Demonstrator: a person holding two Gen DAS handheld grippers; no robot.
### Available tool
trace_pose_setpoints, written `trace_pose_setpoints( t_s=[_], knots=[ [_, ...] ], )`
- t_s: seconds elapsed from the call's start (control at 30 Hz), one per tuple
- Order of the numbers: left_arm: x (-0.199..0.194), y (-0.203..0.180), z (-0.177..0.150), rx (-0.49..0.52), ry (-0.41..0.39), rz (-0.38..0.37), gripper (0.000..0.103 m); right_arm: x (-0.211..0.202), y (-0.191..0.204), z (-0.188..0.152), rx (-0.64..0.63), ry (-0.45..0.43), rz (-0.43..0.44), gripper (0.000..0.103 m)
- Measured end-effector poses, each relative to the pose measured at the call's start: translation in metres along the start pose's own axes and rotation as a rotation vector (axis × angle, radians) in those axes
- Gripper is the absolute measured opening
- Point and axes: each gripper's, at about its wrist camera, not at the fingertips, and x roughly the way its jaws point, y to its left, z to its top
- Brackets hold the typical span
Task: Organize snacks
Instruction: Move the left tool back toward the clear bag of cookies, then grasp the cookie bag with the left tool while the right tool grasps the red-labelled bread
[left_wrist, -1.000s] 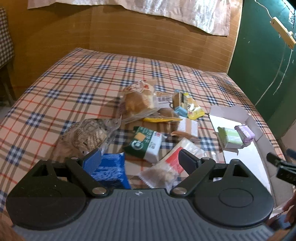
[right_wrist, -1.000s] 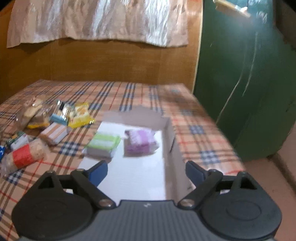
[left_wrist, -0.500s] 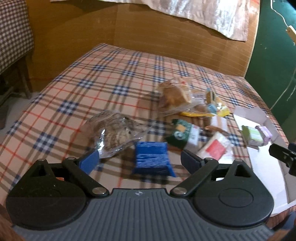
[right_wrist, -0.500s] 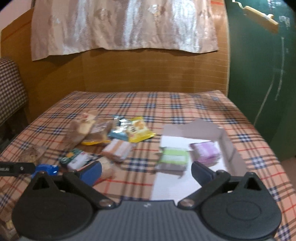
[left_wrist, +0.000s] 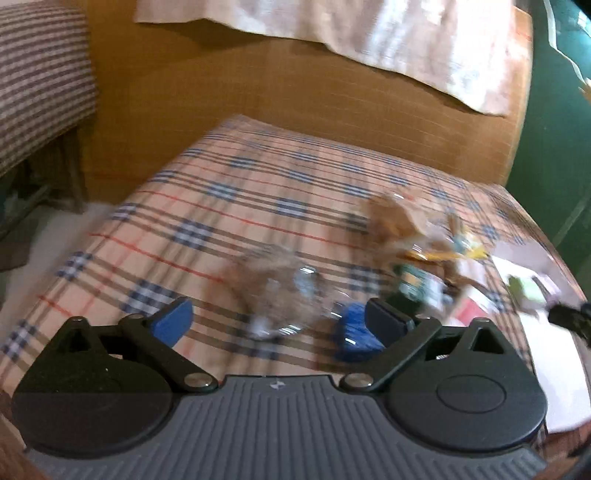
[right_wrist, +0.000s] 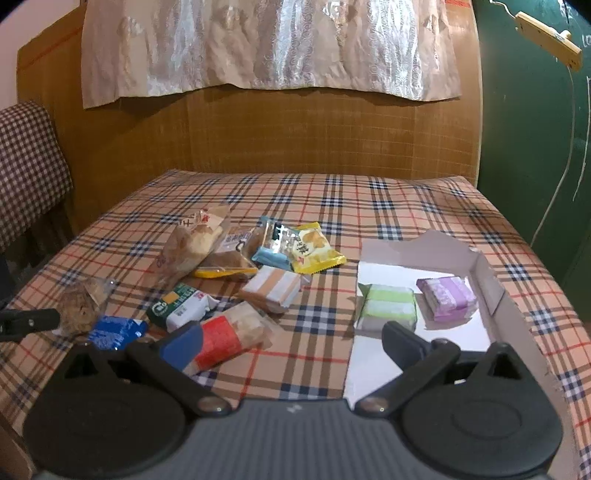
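While both tongs hang wide open and empty over worktop (right_wrist: 369, 192), left tongs (left_wrist: 277, 317) nearer loose snacks: clear bag (left_wrist: 280, 295) dead ahead, blue pack (left_wrist: 354, 332) at right finger. Right tongs (right_wrist: 291, 339) face box (right_wrist: 491, 280), red pack (right_wrist: 221, 336) by left finger, long axis slanting far-right.

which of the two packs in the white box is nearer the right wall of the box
The purple pack. It lies close to the right wall of the white box, while the green-striped pack sits at the box's left edge.
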Motion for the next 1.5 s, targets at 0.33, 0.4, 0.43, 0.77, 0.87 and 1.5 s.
trace_pose_setpoints(
  t_s=[0.33, 0.4, 0.43, 0.77, 0.87, 1.5],
  knots=[
    [0.04, 0.009, 0.006, 0.352, 0.083, -0.07, 0.103, 0.004, 0.01, -0.001, -0.012, 0.021, 0.012, 0.102],
    [0.045, 0.011, 0.009, 0.302, 0.087, -0.091, 0.103, 0.006, 0.012, -0.001, 0.001, 0.027, 0.011, 0.102],
    [0.047, 0.014, 0.011, 0.243, 0.078, -0.084, 0.103, 0.007, 0.013, 0.0, 0.005, 0.03, 0.012, 0.102],
    [0.089, -0.002, 0.029, -0.131, 0.187, 0.065, 0.103, 0.019, 0.038, 0.002, -0.043, 0.054, 0.029, 0.102],
    [0.109, -0.005, 0.027, -0.118, 0.22, 0.112, 0.103, 0.022, 0.044, 0.001, -0.055, 0.064, 0.034, 0.102],
    [0.064, -0.036, -0.017, 0.047, 0.175, -0.242, 0.064, 0.057, 0.042, -0.009, 0.046, 0.164, -0.029, 0.102]
  ],
)
